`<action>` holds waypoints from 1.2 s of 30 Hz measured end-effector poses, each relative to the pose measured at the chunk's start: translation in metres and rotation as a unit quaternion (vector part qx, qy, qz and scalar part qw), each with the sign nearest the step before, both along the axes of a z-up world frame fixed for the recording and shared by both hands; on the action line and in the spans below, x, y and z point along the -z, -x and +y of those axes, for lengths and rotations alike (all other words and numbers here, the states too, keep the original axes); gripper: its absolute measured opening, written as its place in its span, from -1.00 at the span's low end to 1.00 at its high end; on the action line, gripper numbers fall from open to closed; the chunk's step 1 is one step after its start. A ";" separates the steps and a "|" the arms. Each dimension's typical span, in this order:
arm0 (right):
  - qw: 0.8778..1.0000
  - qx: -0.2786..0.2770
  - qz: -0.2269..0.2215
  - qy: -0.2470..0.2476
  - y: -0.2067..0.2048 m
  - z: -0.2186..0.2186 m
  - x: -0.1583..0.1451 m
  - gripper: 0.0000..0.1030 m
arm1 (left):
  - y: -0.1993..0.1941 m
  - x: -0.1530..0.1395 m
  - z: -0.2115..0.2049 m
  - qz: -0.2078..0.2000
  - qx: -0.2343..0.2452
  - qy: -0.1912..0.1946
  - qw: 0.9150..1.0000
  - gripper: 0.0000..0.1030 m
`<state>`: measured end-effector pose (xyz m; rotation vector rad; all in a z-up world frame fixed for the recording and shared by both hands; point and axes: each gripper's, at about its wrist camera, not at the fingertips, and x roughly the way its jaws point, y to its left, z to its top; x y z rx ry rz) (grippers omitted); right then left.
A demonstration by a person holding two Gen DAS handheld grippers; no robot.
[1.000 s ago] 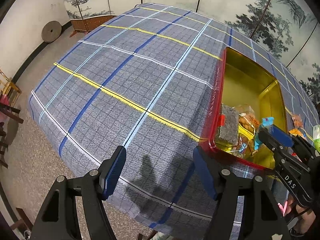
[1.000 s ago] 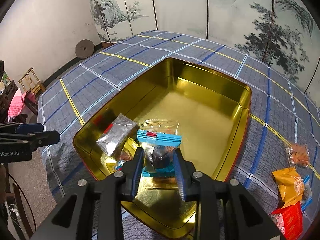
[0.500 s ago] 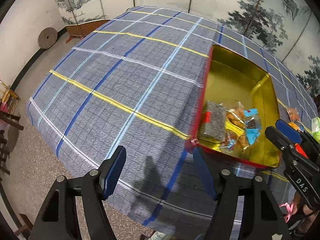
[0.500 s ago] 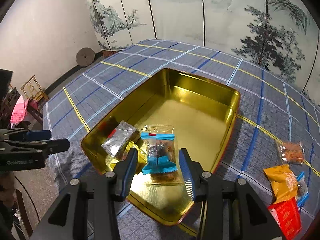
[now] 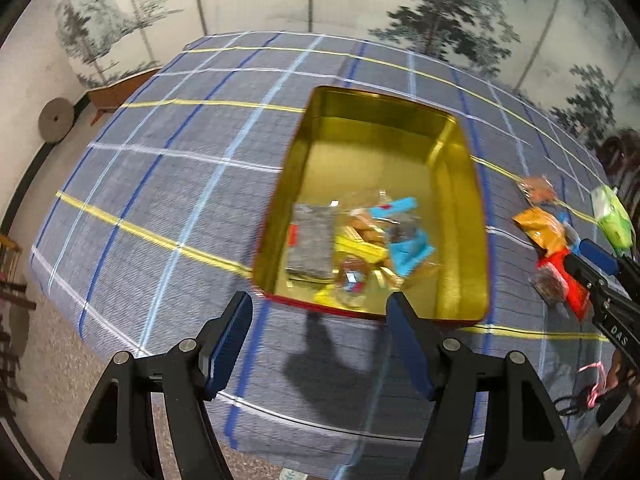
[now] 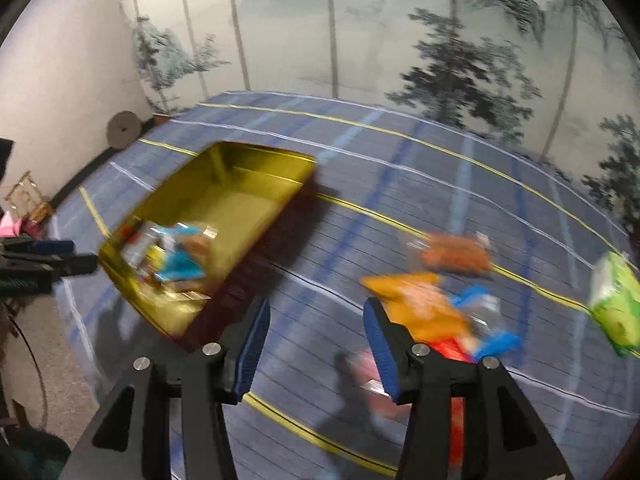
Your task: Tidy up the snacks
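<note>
Right gripper [image 6: 316, 344]: fingers [image 6: 251, 344] spread wide, nothing between them. It hangs over the checked cloth [image 6: 400, 200] on the counter, between the tin [image 6: 224, 200] and the loose snacks, pointed toward the latter. Judgement: it is placed to take the next packet. View is motion-blurred, so fine detail is unreliable.

Left gripper [image 5: 320, 344]: fingers [image 5: 230, 344] likewise released and empty. It hovers just short of the tin's [image 5: 384, 312] near wall, touching nothing. Judgement: it stands by, possibly to steady the tin; no contact is visible.

Tin: open, gold inside, red outside, flat on the cloth. Several packets lie heaped at its near end: a grey one [image 5: 312, 240], a blue-ended one [image 5: 404, 236], and yellow and brown wrappers I cannot separate. The far half is bare.

Outside the tin, well apart from it on the right: an orange packet [image 6: 420, 304], a brownish clear one [image 6: 456, 256], a red one [image 5: 568, 284], a green one [image 6: 616, 304] farthest out. The orange packet lies nearest the right fingers.

Judgement: task partly done; at least four packets remain to be boxed.
</note>
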<state>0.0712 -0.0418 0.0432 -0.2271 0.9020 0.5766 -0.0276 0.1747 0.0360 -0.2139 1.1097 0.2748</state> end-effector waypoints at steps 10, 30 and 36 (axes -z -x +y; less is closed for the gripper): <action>0.996 0.006 0.018 0.088 -0.017 -0.072 0.027 0.06 | -0.010 0.002 -0.034 0.010 0.033 -0.002 0.999 0.29; 0.997 0.001 0.049 0.064 0.001 -0.053 0.051 0.06 | -0.015 0.006 -0.061 0.016 0.060 -0.003 0.998 0.29; 0.997 0.004 0.041 0.060 -0.001 -0.041 0.055 0.08 | -0.015 0.008 -0.062 0.018 0.062 0.001 0.998 0.29</action>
